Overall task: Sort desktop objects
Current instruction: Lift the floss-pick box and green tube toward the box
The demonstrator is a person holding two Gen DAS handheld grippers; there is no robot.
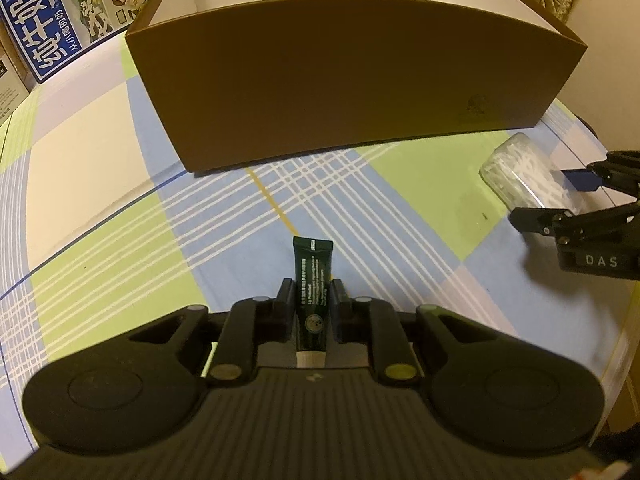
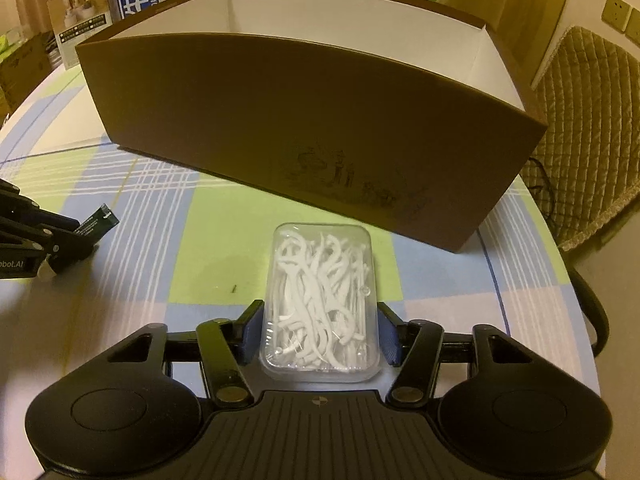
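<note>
A dark green tube (image 1: pixel 313 264) stands between the fingers of my left gripper (image 1: pixel 312 285), which is shut on its lower half above the plaid tablecloth (image 1: pixel 100 184). A clear plastic box of white floss picks (image 2: pixel 320 280) lies between the blue pads of my right gripper (image 2: pixel 320 314), and both pads rest against its long sides. In the left wrist view the right gripper (image 1: pixel 556 196) and the floss box (image 1: pixel 516 168) sit at the far right. The right wrist view shows the left gripper (image 2: pixel 68 240) with the tube (image 2: pixel 98 220) at the left edge. A large open brown cardboard box (image 1: pixel 340 80) stands just beyond both.
The cardboard box (image 2: pixel 300 120) has white inner walls; its floor is hidden. Blue milk cartons (image 1: pixel 36 28) and other packages stand behind it at the left. A chair with a quilted cushion (image 2: pixel 592 140) is beside the table's rounded right edge (image 2: pixel 560 248).
</note>
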